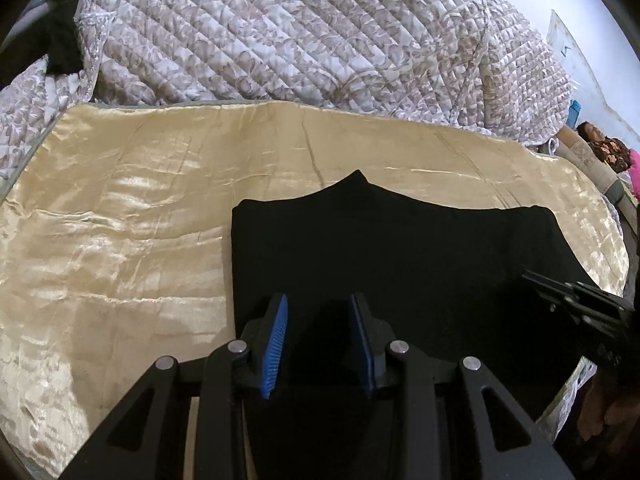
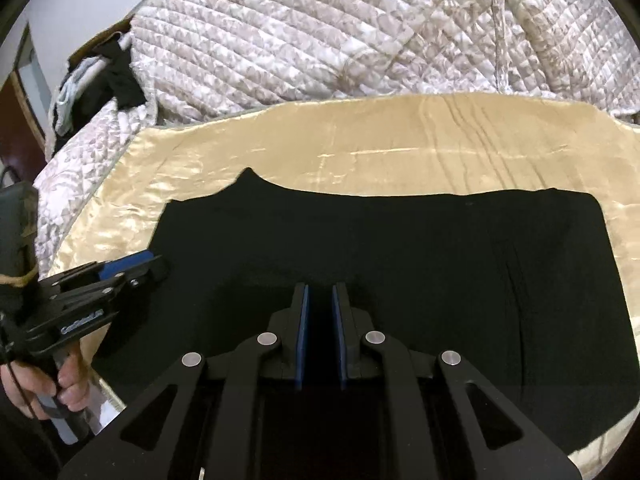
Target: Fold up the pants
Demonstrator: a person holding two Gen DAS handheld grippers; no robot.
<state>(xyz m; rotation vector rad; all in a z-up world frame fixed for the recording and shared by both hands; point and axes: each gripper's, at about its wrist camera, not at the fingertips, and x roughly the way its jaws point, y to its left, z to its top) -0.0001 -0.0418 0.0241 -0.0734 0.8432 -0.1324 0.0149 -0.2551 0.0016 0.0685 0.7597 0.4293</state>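
Note:
The black pants [image 1: 392,248] lie flat on a shiny cream satin cloth [image 1: 120,216], folded lengthwise, with the crotch point sticking out at the far edge. In the right wrist view the pants [image 2: 400,248] spread across the middle. My left gripper [image 1: 320,300] is open and empty, hovering over the left end of the pants. It also shows in the right wrist view [image 2: 154,264] at the pants' left edge. My right gripper [image 2: 320,292] is open with a narrow gap, empty, above the pants' near edge. Its body shows in the left wrist view [image 1: 576,300] at the right.
A quilted floral bedspread [image 2: 340,40] is heaped behind the satin cloth [image 2: 400,136]. Dark clothes [image 2: 112,76] lie at the far left. A person [image 1: 600,144] lies at the far right. My hand [image 2: 48,384] holds the left gripper's handle.

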